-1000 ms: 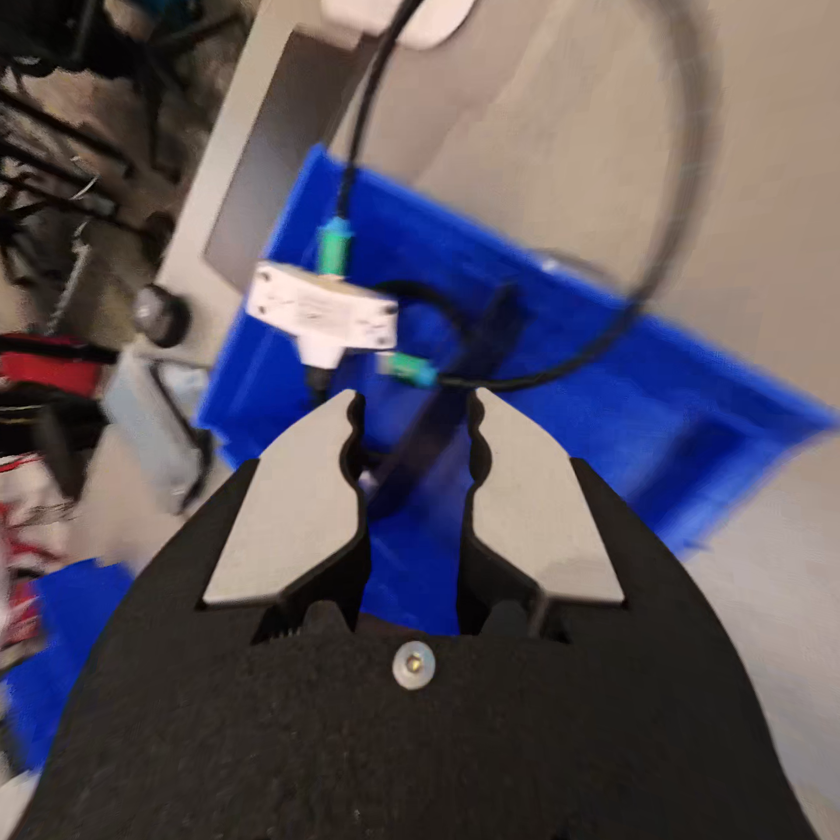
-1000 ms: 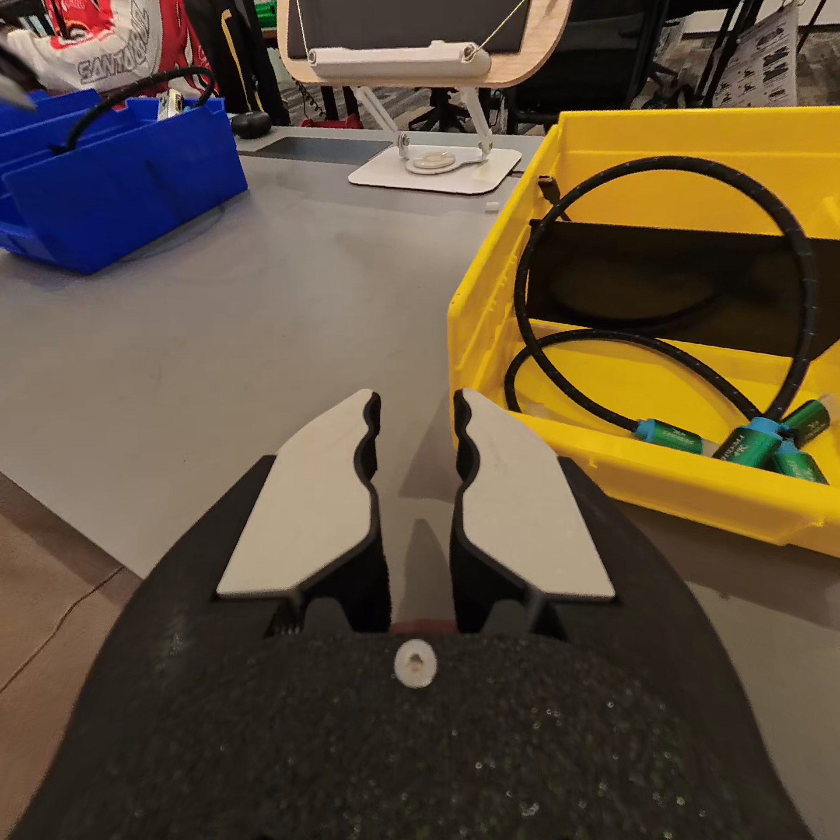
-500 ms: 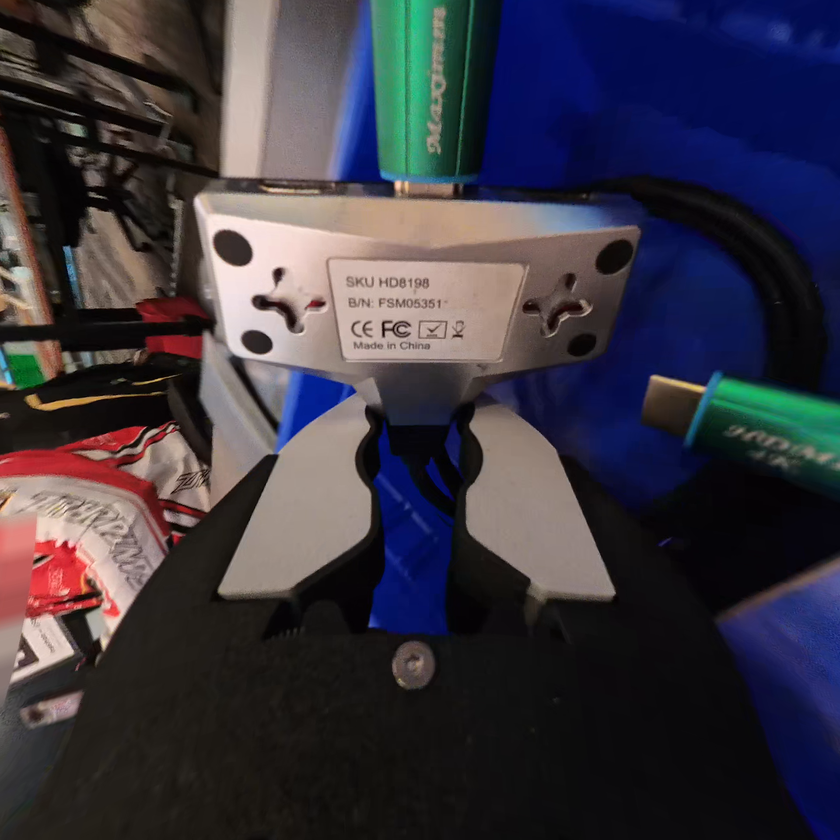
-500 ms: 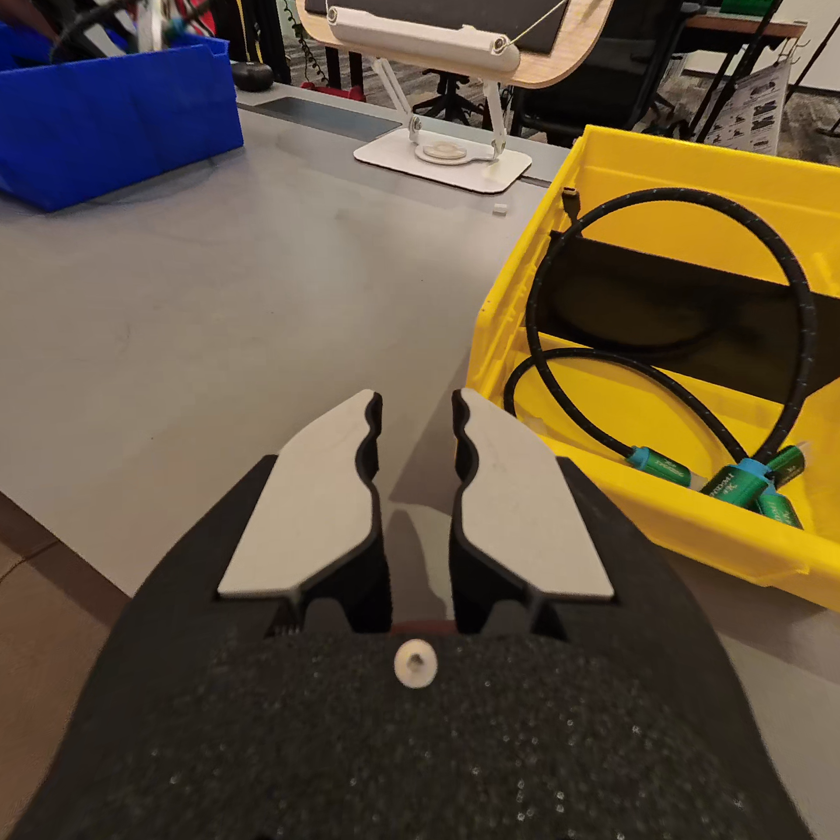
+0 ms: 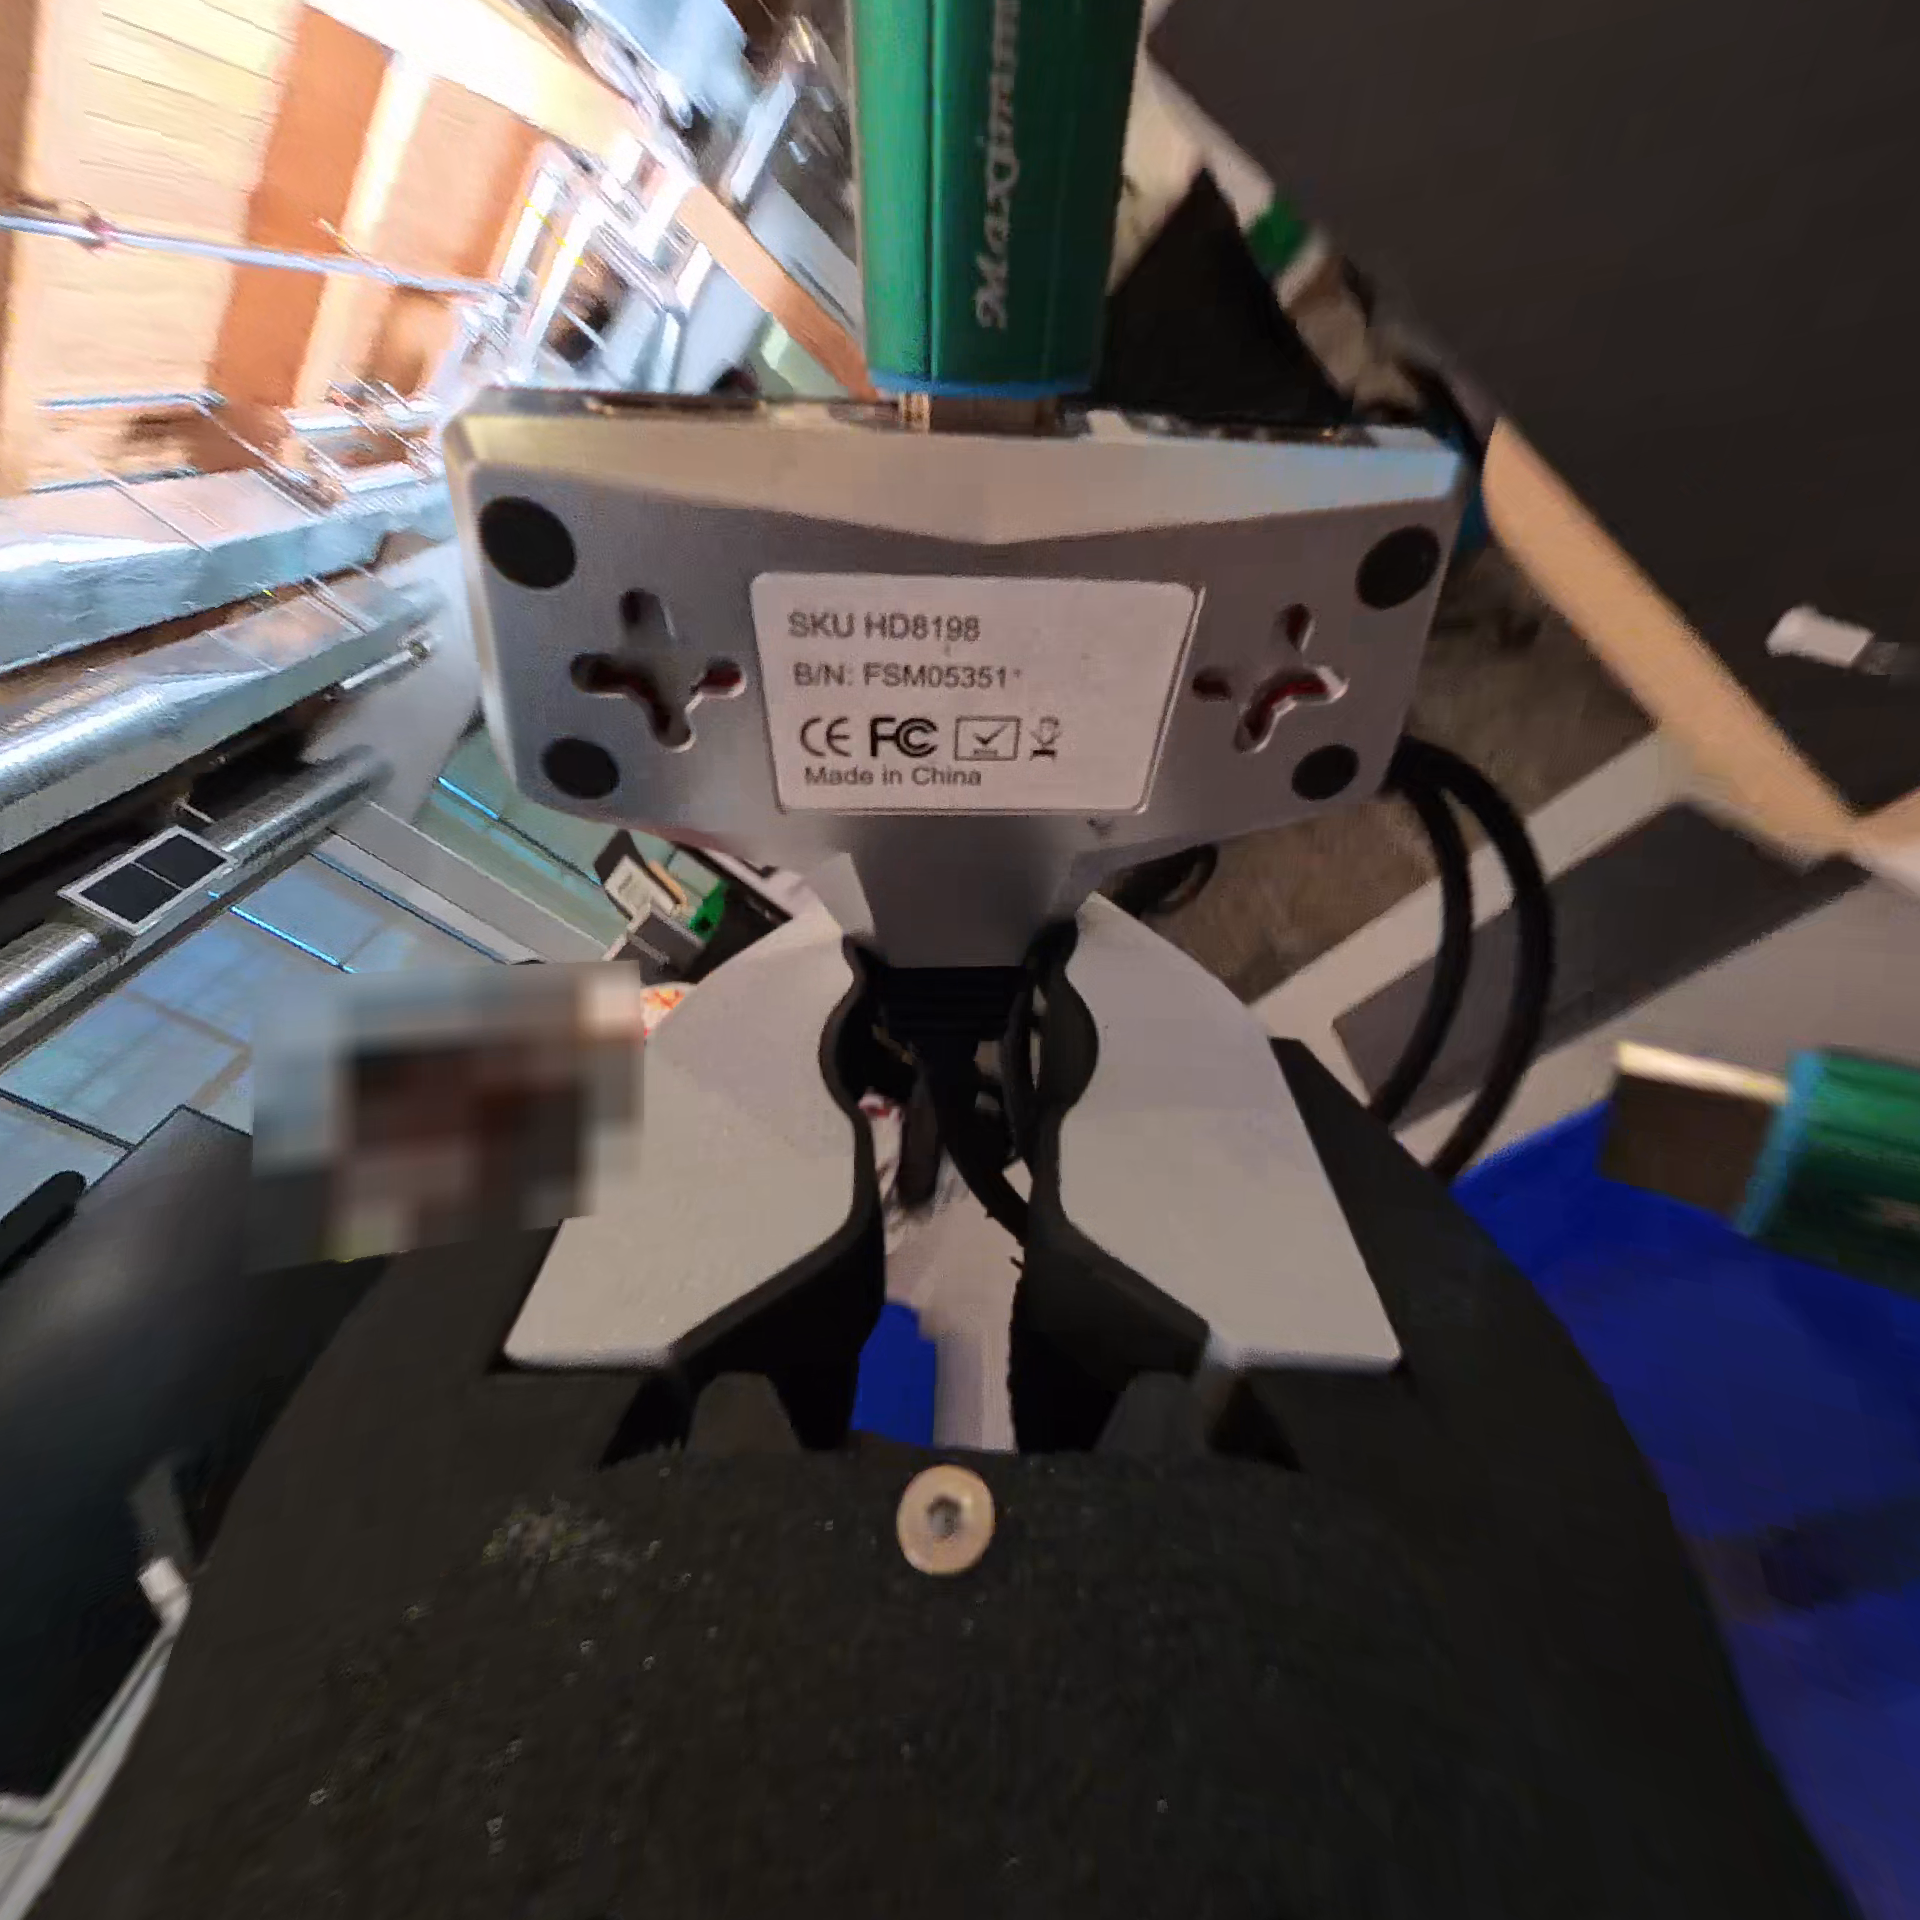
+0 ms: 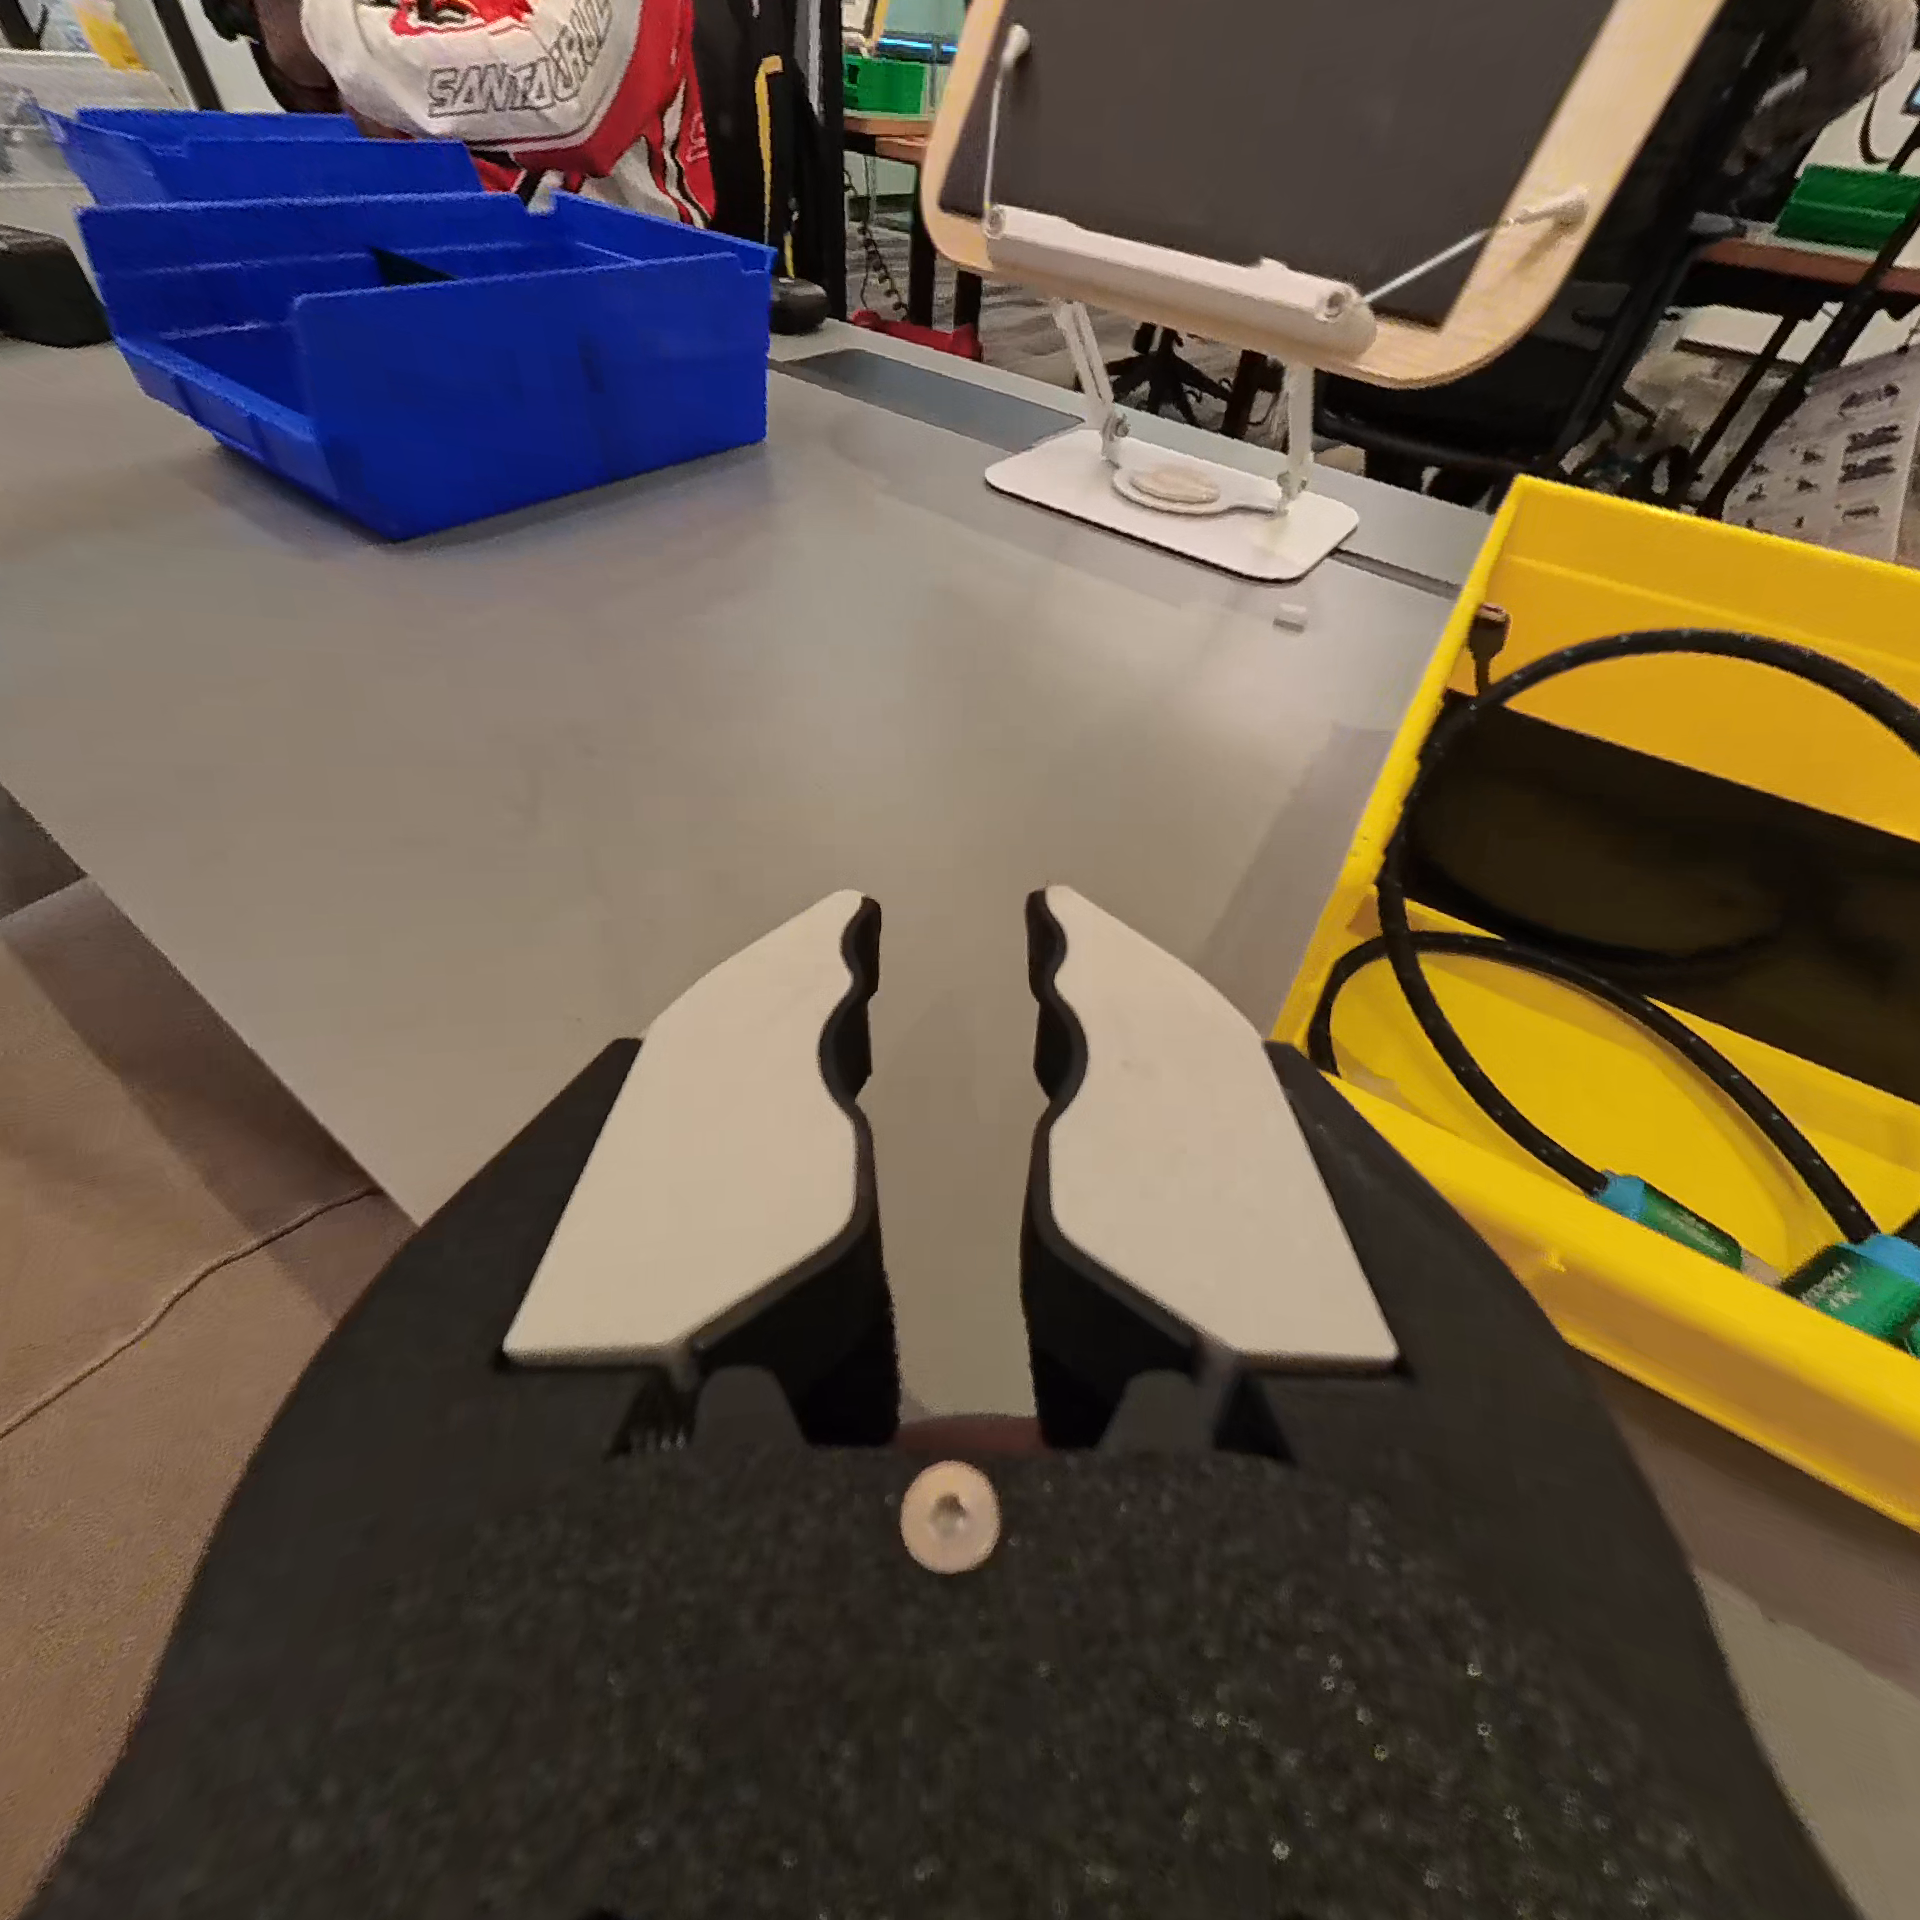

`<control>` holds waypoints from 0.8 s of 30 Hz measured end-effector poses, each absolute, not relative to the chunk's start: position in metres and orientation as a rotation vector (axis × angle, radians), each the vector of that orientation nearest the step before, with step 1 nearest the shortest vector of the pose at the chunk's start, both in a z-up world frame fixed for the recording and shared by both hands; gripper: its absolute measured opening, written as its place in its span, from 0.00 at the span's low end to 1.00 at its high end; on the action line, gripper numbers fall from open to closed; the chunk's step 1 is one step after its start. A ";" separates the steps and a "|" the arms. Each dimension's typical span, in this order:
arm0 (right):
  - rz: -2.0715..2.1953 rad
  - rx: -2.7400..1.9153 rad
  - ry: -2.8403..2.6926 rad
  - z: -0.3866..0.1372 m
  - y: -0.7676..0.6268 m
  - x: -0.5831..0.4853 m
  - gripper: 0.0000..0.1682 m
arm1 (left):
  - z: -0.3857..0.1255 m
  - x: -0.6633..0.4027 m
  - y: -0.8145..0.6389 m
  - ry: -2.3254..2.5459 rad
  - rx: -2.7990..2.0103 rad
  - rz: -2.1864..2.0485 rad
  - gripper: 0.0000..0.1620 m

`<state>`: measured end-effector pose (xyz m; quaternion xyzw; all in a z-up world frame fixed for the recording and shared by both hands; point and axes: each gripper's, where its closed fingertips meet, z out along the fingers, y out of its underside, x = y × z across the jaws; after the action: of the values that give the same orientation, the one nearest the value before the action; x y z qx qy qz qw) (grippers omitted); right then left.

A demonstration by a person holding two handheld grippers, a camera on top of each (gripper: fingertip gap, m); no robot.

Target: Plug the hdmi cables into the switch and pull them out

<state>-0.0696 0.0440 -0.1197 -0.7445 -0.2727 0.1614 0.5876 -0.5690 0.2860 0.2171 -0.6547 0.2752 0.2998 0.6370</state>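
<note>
My left gripper point(image 5: 951, 935) is shut on the narrow stem end of the silver HDMI switch point(image 5: 966, 520) and holds it up, underside with its white label facing the camera. A green HDMI plug point(image 5: 987, 187) sits in a port on the switch's far edge. Its black cable point(image 5: 1507, 935) loops down the right, and a second green plug point(image 5: 1839, 1143) hangs loose at right. My right gripper point(image 6: 953, 914) is open and empty above the grey table point(image 6: 520, 727). To its right, a yellow bin point(image 6: 1621, 1309) holds black cables point(image 6: 1538, 1091) with green plugs point(image 6: 1683, 1231).
A blue bin point(image 6: 499, 405) stands at the table's far left and shows below the left gripper point(image 5: 1662, 1403). A tablet on a white stand point(image 6: 1174, 499) is at the back centre. Chairs, desks and a person's red-and-white clothing lie beyond the table. About 65 cm separates my left fingertips from my right.
My left gripper moved in on the switch in the blue bin, shut on its stem and lifted it clear of the bin. My right gripper stayed open and turned slightly.
</note>
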 end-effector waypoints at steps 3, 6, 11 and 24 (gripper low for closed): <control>0.432 -1.690 -0.664 -0.111 0.040 -0.084 0.16 | 0.222 -0.520 0.256 0.577 -1.381 0.629 0.18; 0.559 -1.623 -0.696 -0.092 0.040 -0.107 0.18 | 0.184 -0.455 0.232 0.593 -1.320 0.531 0.18; 0.678 -1.436 -0.696 -0.035 0.066 -0.139 0.24 | 0.081 -0.339 0.199 0.675 -1.344 0.324 0.18; 0.735 -1.414 -0.886 -0.034 0.101 -0.206 0.11 | -0.069 -0.220 0.139 0.862 -1.572 0.010 0.19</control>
<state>-0.2056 0.1009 -0.0338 -0.6129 -0.3841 0.3185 0.6126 -0.2204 0.1385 -0.0687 -0.6850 0.3757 0.0043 0.6242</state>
